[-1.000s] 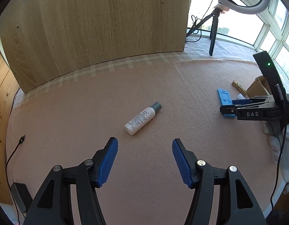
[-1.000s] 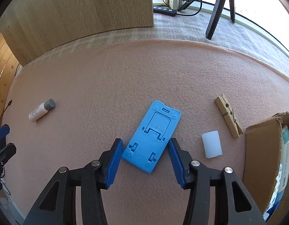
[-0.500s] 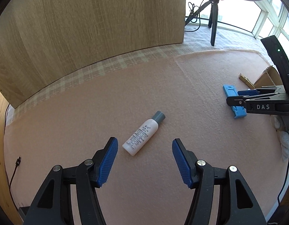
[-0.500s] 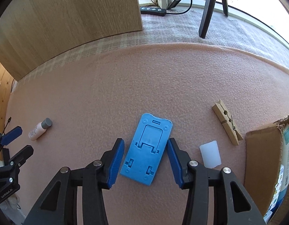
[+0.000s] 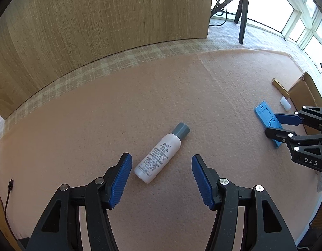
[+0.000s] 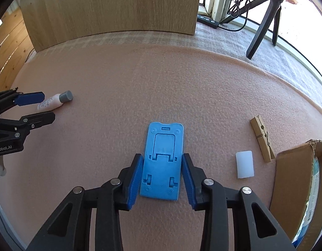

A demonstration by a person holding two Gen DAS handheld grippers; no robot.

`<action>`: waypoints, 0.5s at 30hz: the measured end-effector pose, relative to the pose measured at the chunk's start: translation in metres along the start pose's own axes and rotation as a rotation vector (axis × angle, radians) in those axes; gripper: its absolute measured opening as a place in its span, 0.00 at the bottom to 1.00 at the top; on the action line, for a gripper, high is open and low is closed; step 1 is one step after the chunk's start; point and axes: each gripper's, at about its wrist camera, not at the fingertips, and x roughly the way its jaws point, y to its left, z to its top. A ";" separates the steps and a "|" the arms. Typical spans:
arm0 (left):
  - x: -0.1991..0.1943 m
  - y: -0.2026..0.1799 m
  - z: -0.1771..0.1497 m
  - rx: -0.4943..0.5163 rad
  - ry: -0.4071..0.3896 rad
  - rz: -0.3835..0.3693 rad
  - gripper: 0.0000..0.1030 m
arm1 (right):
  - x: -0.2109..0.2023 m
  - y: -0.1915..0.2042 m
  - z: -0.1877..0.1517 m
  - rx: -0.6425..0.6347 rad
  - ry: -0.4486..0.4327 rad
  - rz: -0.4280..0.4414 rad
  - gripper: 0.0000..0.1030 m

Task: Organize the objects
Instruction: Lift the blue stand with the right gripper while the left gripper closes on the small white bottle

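A blue phone stand [image 6: 161, 167] lies flat on the pink mat [image 6: 161, 79]. My right gripper [image 6: 162, 155] straddles it, jaws closing, and the pads touch its two long edges. A small white bottle [image 5: 159, 154] with a grey cap lies on its side farther left. My left gripper [image 5: 161, 156] hovers over the bottle's base end, which sits between the fingers without touching them; the jaws stand wide and are closing slightly. In the left wrist view the right gripper [image 5: 271, 123] is at the right, on the phone stand [image 5: 263, 113]. The right wrist view has the left gripper [image 6: 48, 106] beside the bottle [image 6: 56, 102].
A wooden clothespin [image 6: 262, 138] and a small white block [image 6: 244, 164] lie right of the stand. An open cardboard box [image 6: 294, 177] sits at the right edge. A wooden panel [image 6: 110, 6] stands behind the mat, with a tripod [image 6: 263, 21] and a power strip [image 6: 208, 18] beyond.
My right gripper has rolled into line with the stand and narrowed onto its edges. The left gripper has moved down and closer, so the bottle now lies between its fingertips.
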 end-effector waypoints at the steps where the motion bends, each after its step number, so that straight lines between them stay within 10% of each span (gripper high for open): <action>1: 0.001 0.000 0.000 -0.001 0.004 -0.003 0.57 | -0.004 0.004 -0.001 -0.004 -0.001 0.002 0.33; 15: 0.010 -0.020 0.002 -0.025 0.030 -0.013 0.22 | -0.008 0.003 -0.007 0.011 -0.004 0.016 0.32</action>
